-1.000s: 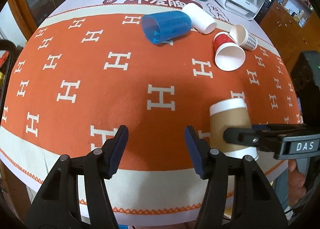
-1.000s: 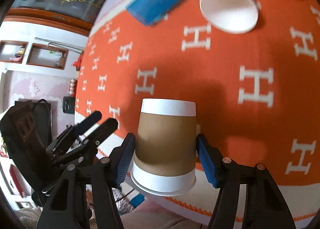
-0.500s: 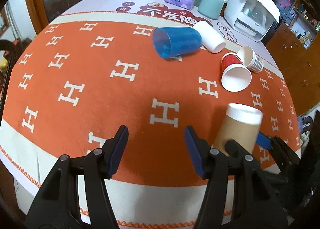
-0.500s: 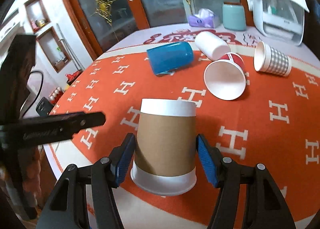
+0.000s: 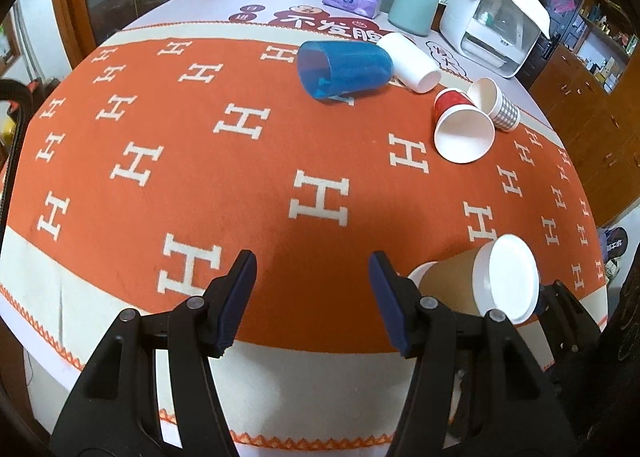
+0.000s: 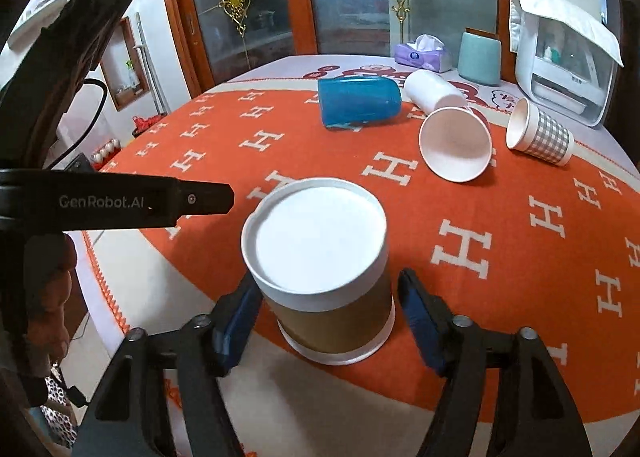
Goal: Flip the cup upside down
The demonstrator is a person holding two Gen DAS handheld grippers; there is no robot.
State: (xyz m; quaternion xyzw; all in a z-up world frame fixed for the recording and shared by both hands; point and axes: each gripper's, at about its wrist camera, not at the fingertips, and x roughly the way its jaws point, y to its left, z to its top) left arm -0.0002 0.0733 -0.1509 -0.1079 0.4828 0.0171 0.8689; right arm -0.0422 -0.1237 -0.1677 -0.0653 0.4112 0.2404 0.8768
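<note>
Two claws show here, and only the right claw (image 6: pixel 326 281) has work to do. The brown cup (image 6: pixel 332 313) sits between its fingers, bottom up and wide rim down, low over the near edge of the orange cloth (image 6: pixel 460 217). The fingers stand narrow, close on either side of the cup wall. A thin gap seems to show at the right pad (image 6: pixel 416 317), so I cannot tell whether they are gripping or only bracketing it. From the left claw's view the cup looks tilted, and whether its rim is flat on the cloth cannot be told either. The flip itself looks done, so the step in hand is, I judge, the set-down. To do it well, level the cup so the whole rim meets the cloth at once, then part the fingers evenly and only a little. That way neither pad drags the light paper wall sideways. Draw the claw straight back and slightly up, away from the rim, which flares wider than the wall. The cup stands near the table edge just under the claw, so a nudge backward could tip it off. The left claw (image 5: pixel 312 261) hangs wide and empty, off to the left of the right claw. The blue cup (image 6: pixel 360 101) and the red cup (image 6: pixel 456 143) lie on their sides well ahead and need no care.
</note>
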